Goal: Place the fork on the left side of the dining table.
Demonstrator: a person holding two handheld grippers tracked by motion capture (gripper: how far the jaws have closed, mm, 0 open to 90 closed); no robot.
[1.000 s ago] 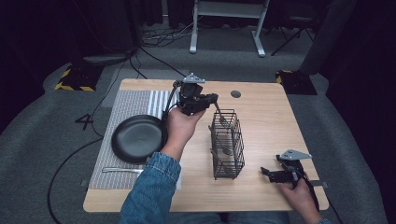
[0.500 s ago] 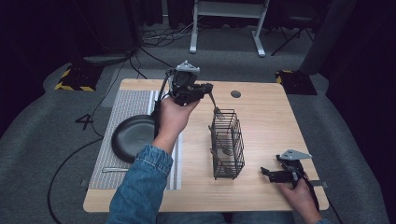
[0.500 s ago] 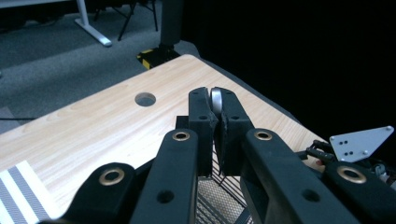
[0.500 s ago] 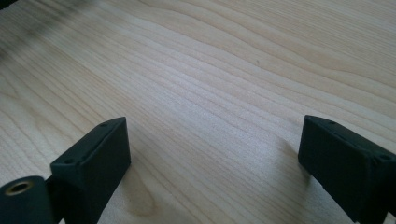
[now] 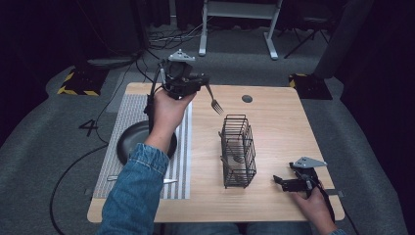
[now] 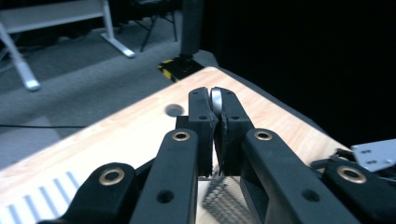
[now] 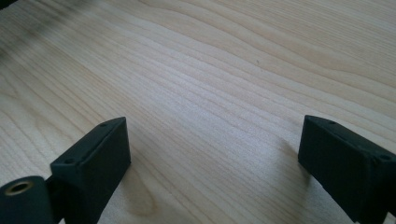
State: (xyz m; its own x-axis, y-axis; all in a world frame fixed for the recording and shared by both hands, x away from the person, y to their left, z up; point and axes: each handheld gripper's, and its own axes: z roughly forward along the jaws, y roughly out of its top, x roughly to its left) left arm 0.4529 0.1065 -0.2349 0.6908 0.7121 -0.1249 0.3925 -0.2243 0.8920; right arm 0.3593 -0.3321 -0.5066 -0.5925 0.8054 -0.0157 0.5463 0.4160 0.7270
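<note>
One fork (image 5: 213, 100), clamped between left jaws

grey carpet floor (image 5: 372, 147) – dark curtains behind, white desk frame (image 5: 235, 19) beyond.

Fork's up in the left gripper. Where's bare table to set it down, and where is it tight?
Free: the bare wood right of the wire basket, from the round hole down toward the right gripper, which rests open. Also the strip between basket and striped mat. Crowded: the mat, with the black pan and a utensil. The left gripper grips the fork.
</note>
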